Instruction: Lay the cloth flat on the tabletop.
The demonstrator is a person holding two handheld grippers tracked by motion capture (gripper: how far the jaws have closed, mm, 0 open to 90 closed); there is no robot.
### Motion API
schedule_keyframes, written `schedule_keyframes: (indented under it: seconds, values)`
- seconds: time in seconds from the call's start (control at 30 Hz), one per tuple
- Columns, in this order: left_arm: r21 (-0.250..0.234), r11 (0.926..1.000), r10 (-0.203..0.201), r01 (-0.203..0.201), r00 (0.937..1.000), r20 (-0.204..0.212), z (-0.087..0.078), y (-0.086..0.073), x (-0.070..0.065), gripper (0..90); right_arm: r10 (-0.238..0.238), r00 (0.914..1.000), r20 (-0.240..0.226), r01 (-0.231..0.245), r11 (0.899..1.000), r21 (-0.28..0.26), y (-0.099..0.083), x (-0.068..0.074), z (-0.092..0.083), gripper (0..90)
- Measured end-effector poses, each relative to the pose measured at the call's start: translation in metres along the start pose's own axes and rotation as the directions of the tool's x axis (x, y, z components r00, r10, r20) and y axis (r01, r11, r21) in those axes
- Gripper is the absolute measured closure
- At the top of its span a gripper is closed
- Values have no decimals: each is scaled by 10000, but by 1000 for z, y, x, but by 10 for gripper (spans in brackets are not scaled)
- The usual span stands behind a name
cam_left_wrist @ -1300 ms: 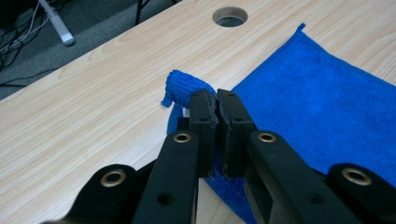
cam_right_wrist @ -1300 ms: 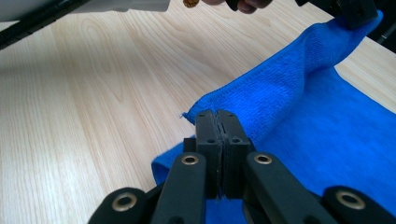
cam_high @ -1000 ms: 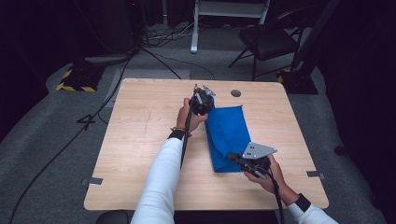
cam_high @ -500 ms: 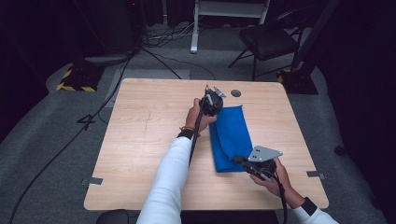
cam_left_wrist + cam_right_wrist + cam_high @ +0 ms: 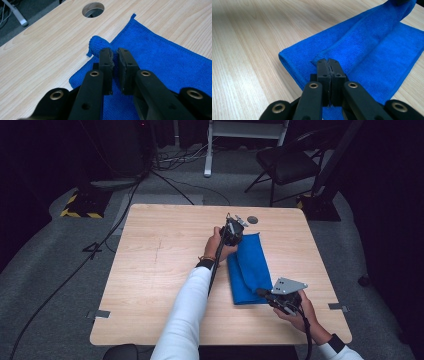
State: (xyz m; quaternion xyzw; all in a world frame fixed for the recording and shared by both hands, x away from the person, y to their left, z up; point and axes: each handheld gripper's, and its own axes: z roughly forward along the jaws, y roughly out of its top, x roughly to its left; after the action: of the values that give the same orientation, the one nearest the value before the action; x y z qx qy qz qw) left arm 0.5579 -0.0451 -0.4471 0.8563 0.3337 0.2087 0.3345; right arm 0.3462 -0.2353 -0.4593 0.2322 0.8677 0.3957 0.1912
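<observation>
The cloth (image 5: 248, 270) is soft blue fabric with tiny fuzzy loops and a stitched edge. It looks matt, not shiny. The surface (image 5: 160, 255) is pale wood with thin lines of grain, smooth and a little glossy where the light falls. The left hand-held gripper (image 5: 114, 57) has black jaws that look like matt plastic, with rough dark pads and small shiny brass-coloured metal rings. The right hand-held gripper (image 5: 328, 65) looks the same and carries a flat grey plate (image 5: 288, 285) on top. The floor (image 5: 50, 265) is grey, rough carpet.
</observation>
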Motion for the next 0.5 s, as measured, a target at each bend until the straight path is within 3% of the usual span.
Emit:
schedule_keyframes:
  seconds: [0.5]
  values:
    - [154, 9995, 261, -263, 9996, 132, 13, 7, -18, 786, 270, 9996, -98, -267, 9991, 333, -11, -2, -5, 884]
